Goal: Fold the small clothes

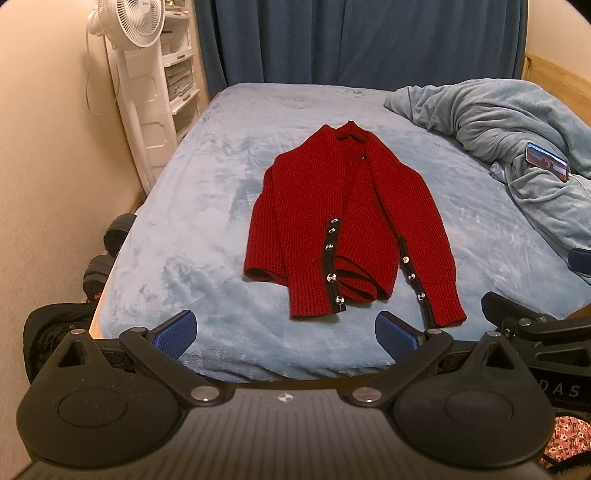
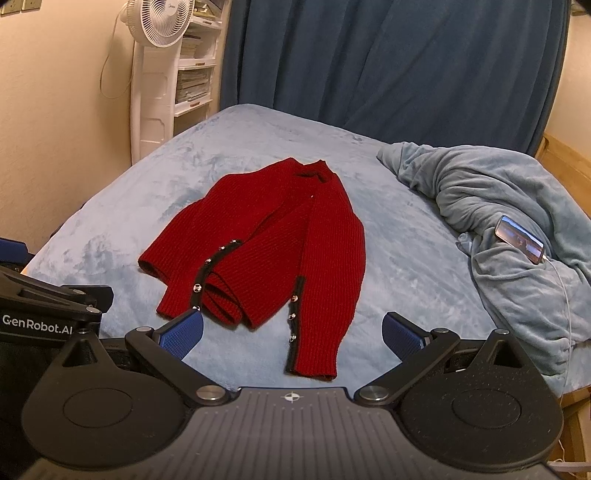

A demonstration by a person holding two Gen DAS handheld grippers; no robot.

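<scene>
A red cardigan (image 1: 347,221) lies flat in the middle of the bed (image 1: 207,206), on a soft blue sheet. Both sleeves are folded in over the front, with small shiny buttons along their dark edges. The left gripper (image 1: 284,330) hangs over the near edge of the bed at 6 o'clock from the cardigan, its blue fingers (image 1: 175,332) wide apart and holding nothing. The right gripper (image 2: 291,332) is just beside it, fingers apart too, with one sleeve cuff between them. A crumpled blanket (image 1: 498,122) sits at 2 o'clock, with a phone (image 1: 546,161) on it. A white fan (image 1: 129,22) stands at 11 o'clock.
</scene>
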